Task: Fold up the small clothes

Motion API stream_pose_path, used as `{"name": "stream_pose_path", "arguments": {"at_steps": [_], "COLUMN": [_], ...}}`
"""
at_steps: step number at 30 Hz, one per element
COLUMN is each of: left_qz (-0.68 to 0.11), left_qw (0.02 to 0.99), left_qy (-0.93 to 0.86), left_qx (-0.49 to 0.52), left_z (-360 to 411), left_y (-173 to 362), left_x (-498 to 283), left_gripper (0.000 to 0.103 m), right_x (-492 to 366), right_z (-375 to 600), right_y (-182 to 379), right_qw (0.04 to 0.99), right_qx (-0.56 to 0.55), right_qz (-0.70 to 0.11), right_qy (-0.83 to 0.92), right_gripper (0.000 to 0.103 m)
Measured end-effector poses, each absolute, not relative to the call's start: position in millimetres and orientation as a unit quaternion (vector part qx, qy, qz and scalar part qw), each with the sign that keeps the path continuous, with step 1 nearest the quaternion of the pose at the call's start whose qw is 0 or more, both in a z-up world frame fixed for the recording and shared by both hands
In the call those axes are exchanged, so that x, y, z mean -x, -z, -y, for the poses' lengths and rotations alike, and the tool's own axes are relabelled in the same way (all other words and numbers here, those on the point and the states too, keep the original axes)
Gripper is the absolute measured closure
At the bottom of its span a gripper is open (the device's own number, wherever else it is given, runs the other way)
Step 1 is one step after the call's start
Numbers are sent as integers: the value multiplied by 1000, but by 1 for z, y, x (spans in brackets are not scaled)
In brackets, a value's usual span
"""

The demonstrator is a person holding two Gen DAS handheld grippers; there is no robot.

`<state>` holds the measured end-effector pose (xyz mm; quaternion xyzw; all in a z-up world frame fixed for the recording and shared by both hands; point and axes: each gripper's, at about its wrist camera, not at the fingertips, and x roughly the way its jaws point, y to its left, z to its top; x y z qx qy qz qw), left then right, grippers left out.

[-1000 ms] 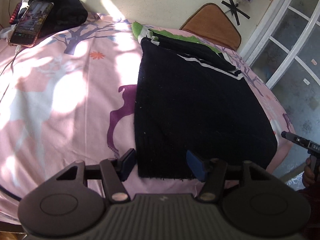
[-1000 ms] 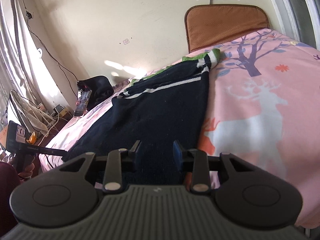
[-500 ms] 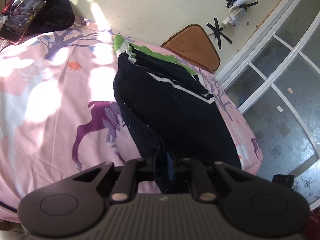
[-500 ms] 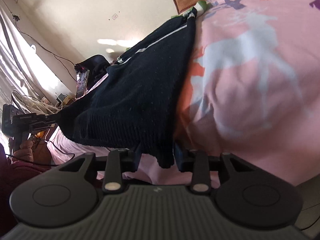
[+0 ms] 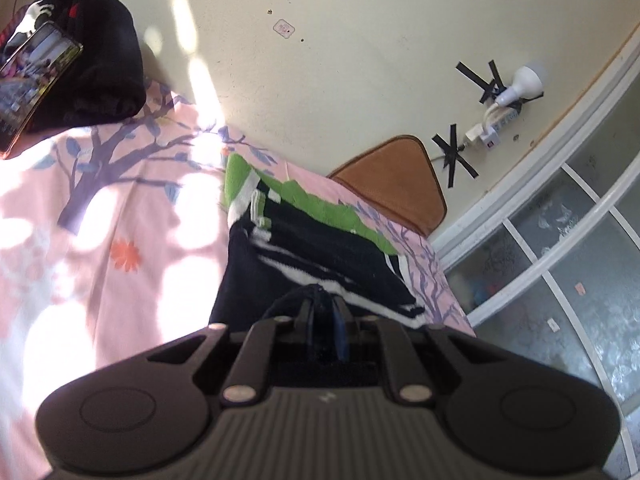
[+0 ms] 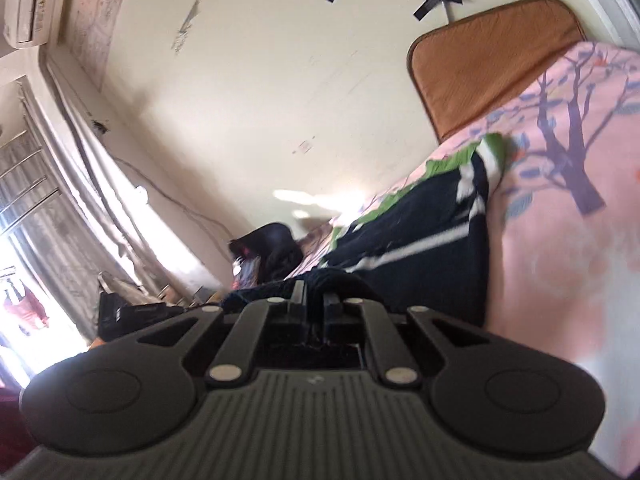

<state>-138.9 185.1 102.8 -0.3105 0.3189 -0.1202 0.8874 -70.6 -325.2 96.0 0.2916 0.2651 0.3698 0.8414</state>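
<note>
Left gripper (image 5: 322, 312) tilted downward, jaws clamped on black sweater (image 5: 320, 256) hem. Right gripper (image 6: 314, 300) near level, jaws just closed, pinching same hem; sweater stretches ahead of fingers.

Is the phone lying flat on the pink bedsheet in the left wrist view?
No, the phone leans against a black bundle of cloth at the bed's far corner.
</note>
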Motion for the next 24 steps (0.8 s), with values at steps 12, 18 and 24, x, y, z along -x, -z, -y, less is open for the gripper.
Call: {"name": "stream_pose_path", "arguments": {"at_steps": [12,18,24], "left_qz": [-359,-391,-437], "left_qw": [893,879,865], "left_qy": [63,79,88], "left_qx": [263,262,231], "left_z": [-201,-187,-180], "left_y": [-70,-46,-48], "left_x": [100,95,94], "left_gripper": [52,59,96], "right_x": [49,51,57], "right_z": [346,317,307], "right_y": [-66,-61,-64], "right_qw": [877,880,909], "right_qx": [-268,-248,-171], "right_qz": [-315,-318,-326], "right_qy": [-243,-251,-195], "right_gripper": [48,49,94]}}
